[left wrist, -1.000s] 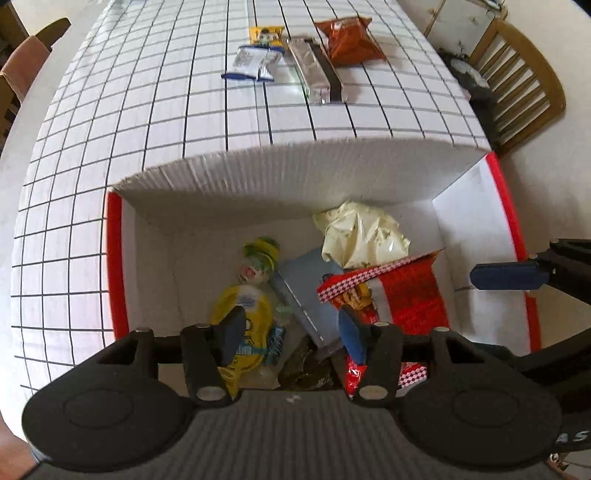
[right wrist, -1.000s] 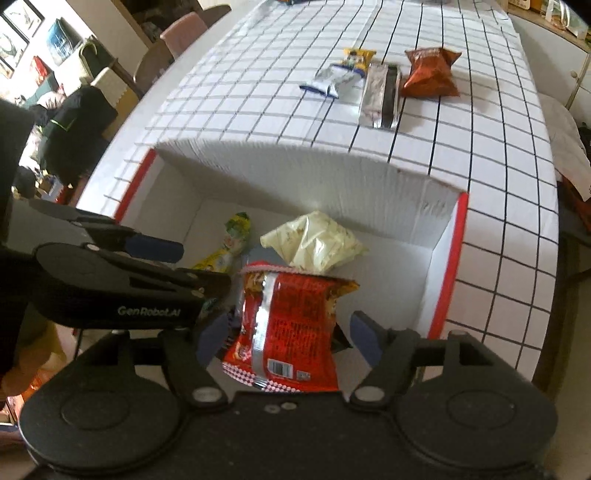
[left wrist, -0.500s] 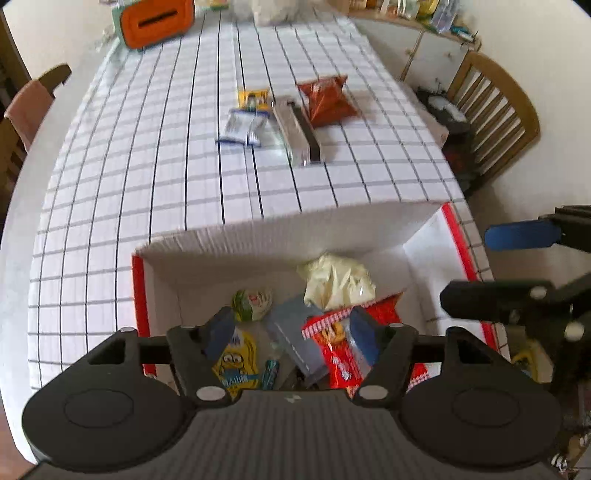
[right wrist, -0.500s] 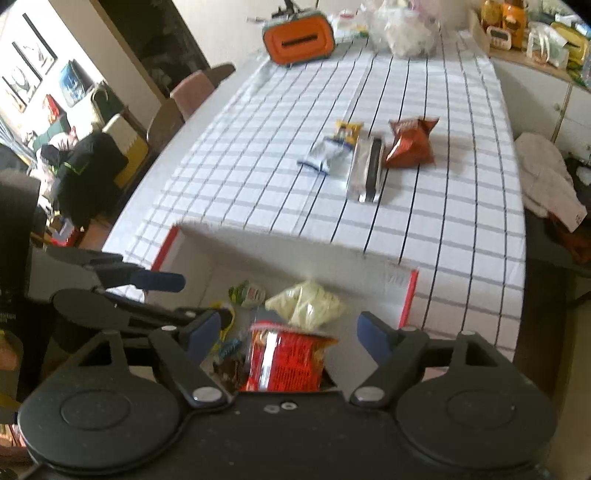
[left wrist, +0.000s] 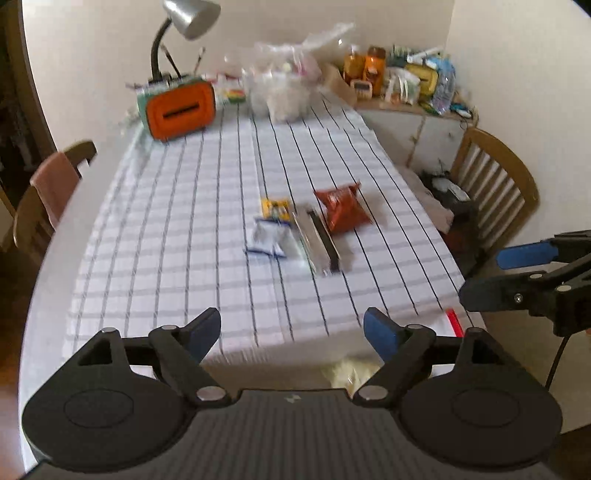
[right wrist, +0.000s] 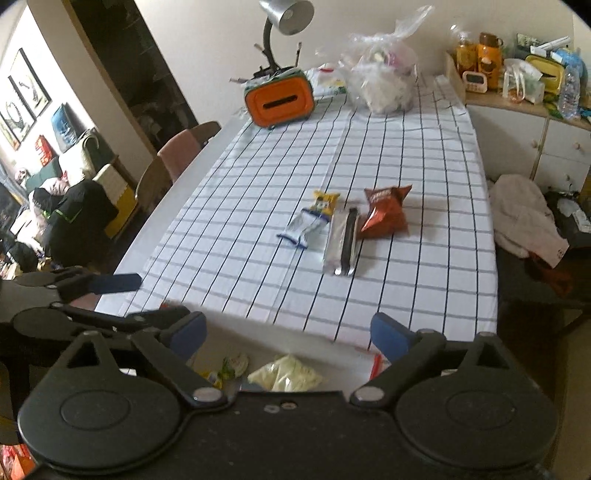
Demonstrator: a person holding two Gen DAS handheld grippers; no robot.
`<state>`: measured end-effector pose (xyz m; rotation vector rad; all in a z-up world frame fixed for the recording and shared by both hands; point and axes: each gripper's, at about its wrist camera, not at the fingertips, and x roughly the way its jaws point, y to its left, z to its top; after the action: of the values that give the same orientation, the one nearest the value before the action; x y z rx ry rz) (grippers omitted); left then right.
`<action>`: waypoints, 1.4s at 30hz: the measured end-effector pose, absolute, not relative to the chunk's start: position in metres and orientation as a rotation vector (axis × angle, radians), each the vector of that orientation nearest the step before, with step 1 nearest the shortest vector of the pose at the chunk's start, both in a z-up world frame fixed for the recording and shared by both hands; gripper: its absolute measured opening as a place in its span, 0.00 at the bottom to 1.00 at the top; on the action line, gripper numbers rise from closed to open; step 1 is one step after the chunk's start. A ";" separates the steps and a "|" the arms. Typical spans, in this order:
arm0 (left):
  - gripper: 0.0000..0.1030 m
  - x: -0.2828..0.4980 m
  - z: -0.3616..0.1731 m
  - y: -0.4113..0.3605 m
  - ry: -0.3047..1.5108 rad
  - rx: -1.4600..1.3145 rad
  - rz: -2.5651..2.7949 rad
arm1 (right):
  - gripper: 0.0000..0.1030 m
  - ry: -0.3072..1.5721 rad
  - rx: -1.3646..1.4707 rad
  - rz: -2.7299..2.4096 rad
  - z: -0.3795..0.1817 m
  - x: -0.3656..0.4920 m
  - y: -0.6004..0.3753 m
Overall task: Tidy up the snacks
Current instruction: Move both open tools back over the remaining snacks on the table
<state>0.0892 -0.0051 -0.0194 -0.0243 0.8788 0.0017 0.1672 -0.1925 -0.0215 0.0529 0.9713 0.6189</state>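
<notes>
Several snacks lie mid-table on the checked cloth: a red-brown chip bag, a silver-and-black long pack, a white-blue packet and a small yellow packet. The white box with red edges sits below both grippers at the near table edge; a pale yellow bag shows inside. My left gripper is open and empty. My right gripper is open and empty. Each gripper shows in the other's view, the right and the left.
An orange box with a desk lamp and a clear plastic bag stand at the table's far end. Wooden chairs stand at the right and left. A cluttered sideboard is at the far right.
Both grippers have risen and tilted up away from the box, so the whole table now shows. The red snack bag in the box has dropped out of view.
</notes>
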 end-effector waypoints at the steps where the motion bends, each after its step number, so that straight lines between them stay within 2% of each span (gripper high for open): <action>1: 0.82 0.094 -0.018 -0.003 0.870 -0.017 0.006 | 0.94 0.970 0.054 0.611 -0.021 0.171 -0.192; 18: 0.82 0.198 -0.023 0.034 0.857 0.059 0.043 | 0.94 0.930 0.017 0.470 -0.028 0.253 -0.158; 29: 0.82 0.279 -0.074 0.046 0.975 0.085 0.007 | 0.93 0.964 -0.024 0.396 -0.065 0.308 -0.127; 39: 0.82 0.325 -0.132 0.048 1.108 0.086 -0.016 | 0.87 1.116 -0.037 0.392 -0.129 0.342 -0.106; 42: 0.82 0.335 -0.147 0.047 1.144 0.074 -0.030 | 0.82 1.165 -0.053 0.402 -0.149 0.345 -0.100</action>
<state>0.3354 0.0474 -0.1465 0.0742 1.1438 -0.0300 0.3450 -0.0997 -0.1488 -0.0535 1.1653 0.4024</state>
